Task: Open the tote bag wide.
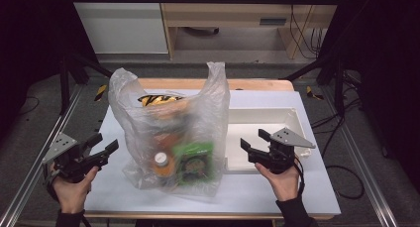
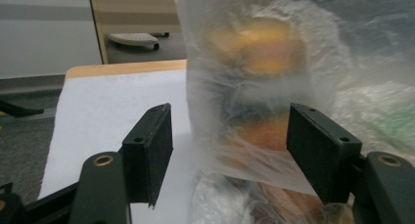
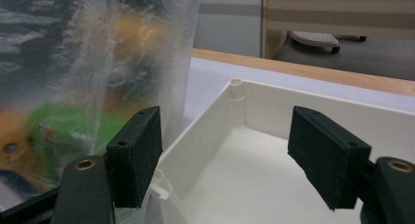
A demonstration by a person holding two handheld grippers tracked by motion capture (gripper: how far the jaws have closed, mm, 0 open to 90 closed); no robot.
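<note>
I kept my left tool (image 1: 101, 148) and right tool (image 1: 255, 145) gaping wide, empty, flanking the filled plastic bag (image 1: 171, 133) standing mid-counter (image 1: 257, 192); the white tray (image 1: 277, 119) waited beside it, likely for unpacking.

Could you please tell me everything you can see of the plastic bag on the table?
The plastic bag is thin, translucent and crinkled, standing upright mid-table with its two handles raised. Blurred through it show a green packet, an orange bottle with a white cap and a yellow-black pack. It stands beside the white tray. Neither open gripper touches it.
</note>
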